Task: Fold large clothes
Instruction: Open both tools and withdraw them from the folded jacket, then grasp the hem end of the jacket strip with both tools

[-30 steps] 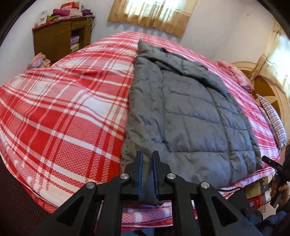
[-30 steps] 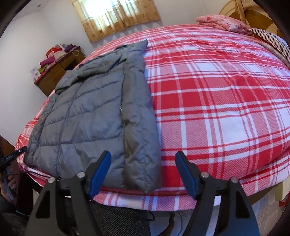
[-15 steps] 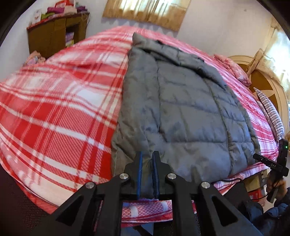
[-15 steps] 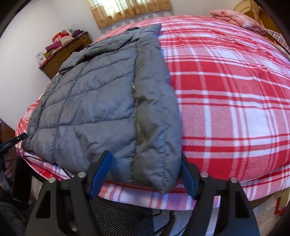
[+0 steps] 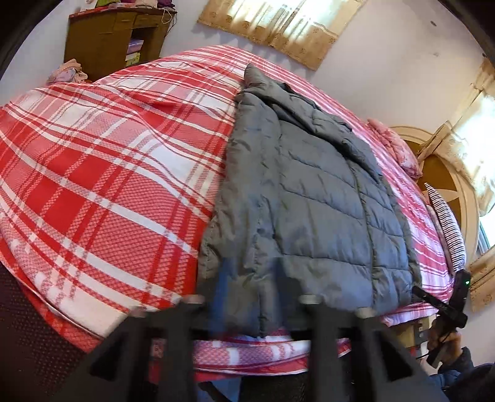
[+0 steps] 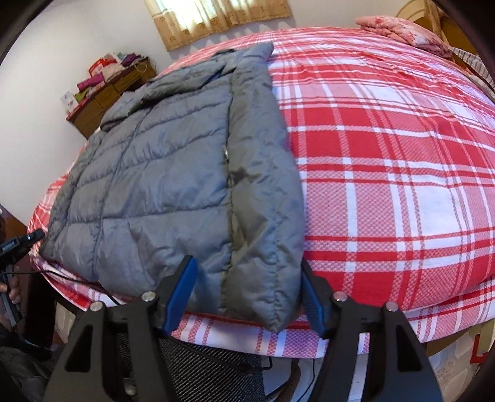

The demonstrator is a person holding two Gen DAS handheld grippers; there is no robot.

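A grey quilted puffer jacket point(image 5: 312, 198) lies flat on the bed, hem toward me, collar at the far end; it also shows in the right wrist view point(image 6: 173, 173). My left gripper point(image 5: 249, 297) is blurred with motion, its jaws spread apart around the jacket's near left hem corner. My right gripper point(image 6: 247, 293) is open, its blue-padded fingers point(image 6: 182, 290) on either side of the jacket's near right hem corner, not closed on it.
The bed has a red and white plaid cover point(image 5: 102, 173). A wooden cabinet point(image 5: 114, 40) with piled clothes stands by the far wall. Pillows point(image 6: 405, 31) and a wooden headboard point(image 5: 445, 185) lie at the bed's head end. Curtained windows point(image 5: 278, 27) are behind.
My left gripper has opened from shut on the hem corner. My right gripper has moved forward so that the jacket's right hem corner lies between its open fingers.
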